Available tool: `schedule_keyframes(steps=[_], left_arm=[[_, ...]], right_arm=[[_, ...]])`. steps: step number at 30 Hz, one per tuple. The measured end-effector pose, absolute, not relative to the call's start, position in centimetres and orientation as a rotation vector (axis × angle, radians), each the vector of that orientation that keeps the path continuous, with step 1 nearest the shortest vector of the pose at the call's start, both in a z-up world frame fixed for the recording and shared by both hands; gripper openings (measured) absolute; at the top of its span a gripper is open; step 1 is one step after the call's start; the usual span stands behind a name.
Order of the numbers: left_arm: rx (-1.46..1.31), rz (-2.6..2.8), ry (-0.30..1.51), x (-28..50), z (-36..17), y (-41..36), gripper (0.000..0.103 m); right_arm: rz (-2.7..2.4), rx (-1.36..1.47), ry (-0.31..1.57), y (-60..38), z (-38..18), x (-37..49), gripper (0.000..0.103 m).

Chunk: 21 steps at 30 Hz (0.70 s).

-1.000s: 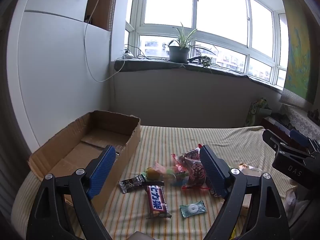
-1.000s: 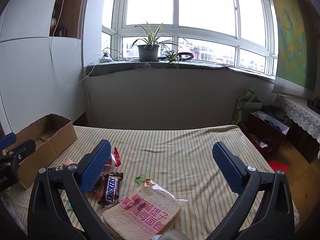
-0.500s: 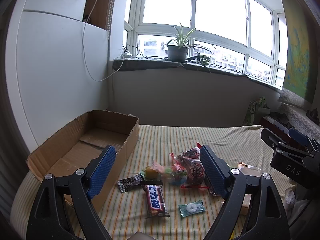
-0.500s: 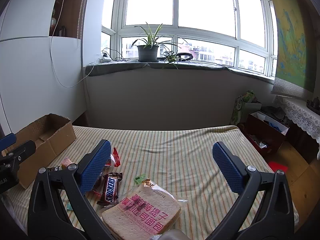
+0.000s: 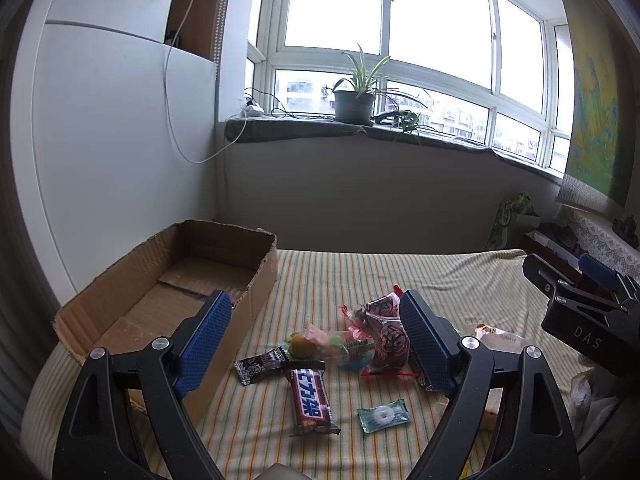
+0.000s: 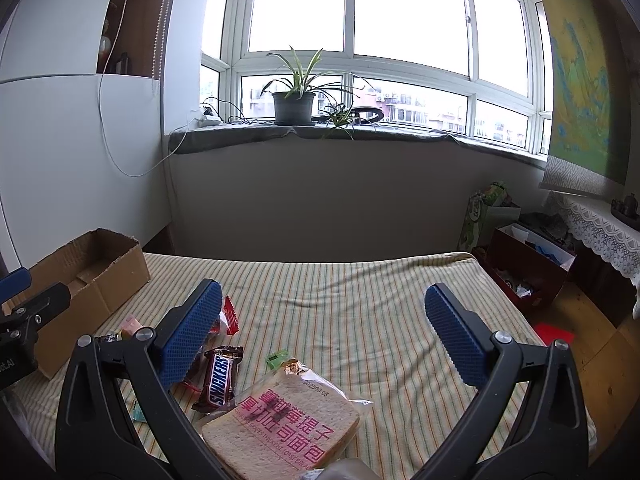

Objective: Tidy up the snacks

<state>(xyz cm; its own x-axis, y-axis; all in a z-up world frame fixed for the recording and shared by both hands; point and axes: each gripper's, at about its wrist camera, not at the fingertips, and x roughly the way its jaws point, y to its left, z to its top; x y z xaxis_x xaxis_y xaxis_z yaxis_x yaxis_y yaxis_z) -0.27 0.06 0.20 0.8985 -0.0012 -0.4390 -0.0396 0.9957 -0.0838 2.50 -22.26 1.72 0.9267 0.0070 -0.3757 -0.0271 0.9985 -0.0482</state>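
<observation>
An open empty cardboard box (image 5: 176, 284) lies at the left of the striped bedspread (image 6: 360, 312); it also shows in the right wrist view (image 6: 92, 268). A pile of snacks lies right of it: a red chocolate bar (image 5: 310, 398), a dark small bar (image 5: 260, 365), red candy bags (image 5: 384, 334), a green mint (image 5: 383, 415). My left gripper (image 5: 316, 344) is open and empty above the pile. My right gripper (image 6: 326, 334) is open and empty above a Snickers bar (image 6: 219, 378) and a bagged toast slice (image 6: 284, 424).
A wall and a windowsill with a potted plant (image 5: 354, 100) stand behind the bed. A red box of clutter (image 6: 528, 264) and a lace-covered table (image 6: 600, 232) are on the right, beside the bed's edge. My right gripper shows at the right in the left wrist view (image 5: 588, 320).
The left gripper has drawn slightly back and up, so the snacks sit a little lower in its view. The right gripper has barely moved. Both stay open.
</observation>
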Motion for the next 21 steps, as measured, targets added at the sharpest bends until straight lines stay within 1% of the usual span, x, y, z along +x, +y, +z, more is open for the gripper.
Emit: schedule_keyframes(steps=[21], left_arm=[[-0.09, 0.015, 0.455, -0.49, -0.08, -0.15, 0.086]], right_arm=[[0.017, -0.06, 0.387, -22.08, 1.85, 2.33, 0.103]])
